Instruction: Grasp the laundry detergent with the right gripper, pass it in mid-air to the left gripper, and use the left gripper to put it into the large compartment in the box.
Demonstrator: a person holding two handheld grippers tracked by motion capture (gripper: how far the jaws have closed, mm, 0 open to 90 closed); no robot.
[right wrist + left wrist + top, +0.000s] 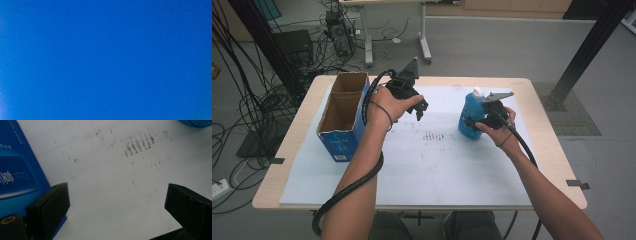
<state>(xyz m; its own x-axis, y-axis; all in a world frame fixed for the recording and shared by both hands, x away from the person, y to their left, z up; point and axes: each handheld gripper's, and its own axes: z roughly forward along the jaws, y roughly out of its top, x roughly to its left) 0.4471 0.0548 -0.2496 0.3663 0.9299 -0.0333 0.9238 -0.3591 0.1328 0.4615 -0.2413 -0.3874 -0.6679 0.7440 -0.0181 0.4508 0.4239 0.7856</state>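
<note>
The right gripper (482,119) clasps the blue plastic bottle (469,116) at the far right — a loose hold could tip it; the left gripper (117,202) gapes wide, empty.

The open carton (343,116) stands on the sheet (412,165) at the table's (542,150) left side, just left of the left gripper (421,107). The bottle (471,116) stands upright right of that gripper, directly against the right gripper (472,121). The scuffed patch (434,136) lies between the two grippers, slightly nearer the person.
</note>
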